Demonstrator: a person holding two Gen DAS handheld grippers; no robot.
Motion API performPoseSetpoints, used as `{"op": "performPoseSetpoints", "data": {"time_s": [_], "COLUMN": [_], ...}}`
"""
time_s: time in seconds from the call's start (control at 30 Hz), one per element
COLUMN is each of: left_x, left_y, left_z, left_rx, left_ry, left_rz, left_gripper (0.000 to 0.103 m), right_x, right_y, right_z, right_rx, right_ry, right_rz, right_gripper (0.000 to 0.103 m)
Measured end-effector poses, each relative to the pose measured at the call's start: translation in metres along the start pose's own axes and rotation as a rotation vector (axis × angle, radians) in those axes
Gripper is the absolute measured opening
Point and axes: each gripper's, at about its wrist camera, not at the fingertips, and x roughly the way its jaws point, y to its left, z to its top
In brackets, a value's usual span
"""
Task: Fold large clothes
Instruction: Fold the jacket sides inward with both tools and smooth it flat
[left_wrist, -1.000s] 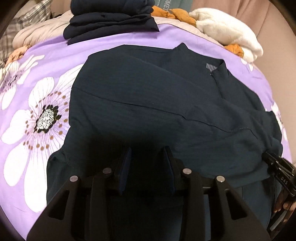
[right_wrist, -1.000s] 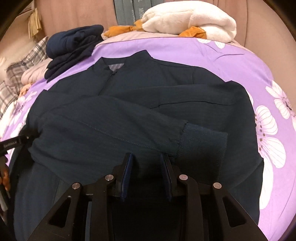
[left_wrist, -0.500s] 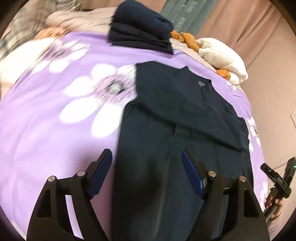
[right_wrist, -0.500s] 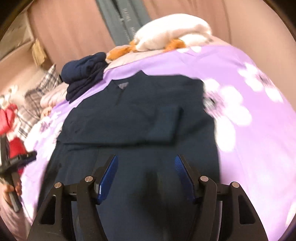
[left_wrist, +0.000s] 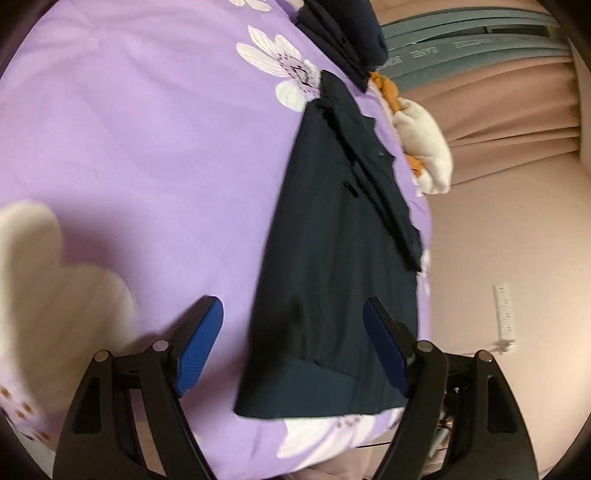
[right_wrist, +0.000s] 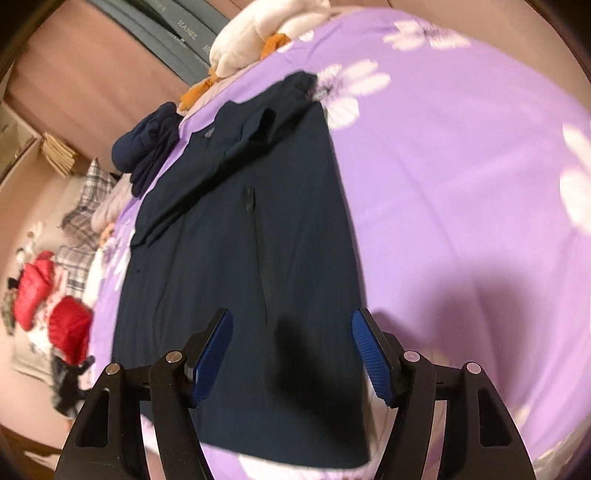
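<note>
**Hem end faces both grippers**

The dark jacket (right_wrist: 236, 258) lies lengthwise on the purple bed (left_wrist: 147, 147), collar far, hem at the near edge. The left gripper (left_wrist: 293, 345) has fingers spread, empty; the right gripper (right_wrist: 291, 356) is opening, pinching nothing, over the hem.

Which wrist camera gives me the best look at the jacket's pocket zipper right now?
The right wrist view: the pocket zipper runs as a long dark line down the navy jacket, near frame centre. The left wrist view shows the jacket obliquely, with only a short dark mark that may be a zipper pull.
</note>
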Motion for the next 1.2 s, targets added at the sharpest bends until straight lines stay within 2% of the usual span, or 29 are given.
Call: {"op": "performPoseSetpoints", "data": {"time_s": [0.07,0.2,0.33,0.57,0.83,1.03,1.2], "left_x": [0.000,0.011,0.030,0.053,0.078,0.073,0.061], "left_y": [-0.003,-0.013,-0.026,-0.037,-0.047,-0.047,-0.042], "left_z": [-0.004,-0.007,-0.003,0.012,0.027,0.020,0.010], "left_rx": [0.010,0.063,0.113,0.148,0.130,0.163,0.179], "left_ry": [0.017,0.057,0.102,0.144,0.192,0.193,0.205], "left_rz": [-0.018,0.010,0.022,0.032,-0.016,-0.027,-0.030], "left_gripper": [0.078,0.079,0.080,0.081,0.082,0.079,0.075], "right_x": [0.002,0.012,0.019,0.039,0.063,0.057,0.040], "right_y": [-0.003,-0.008,0.004,0.012,0.014,0.009,0.005], "right_z": [-0.006,-0.016,-0.020,0.001,0.016,0.008,-0.013], "right_rx": [0.013,0.041,0.003,0.001,0.055,0.067,0.041], "right_ry": [0.013,0.063,0.065,0.060,0.062,0.061,0.065], "right_rz": [0.008,0.037,0.029,0.076,0.164,0.202,0.212], "right_gripper": [0.067,0.067,0.074,0.074,0.074,0.074,0.074]}}
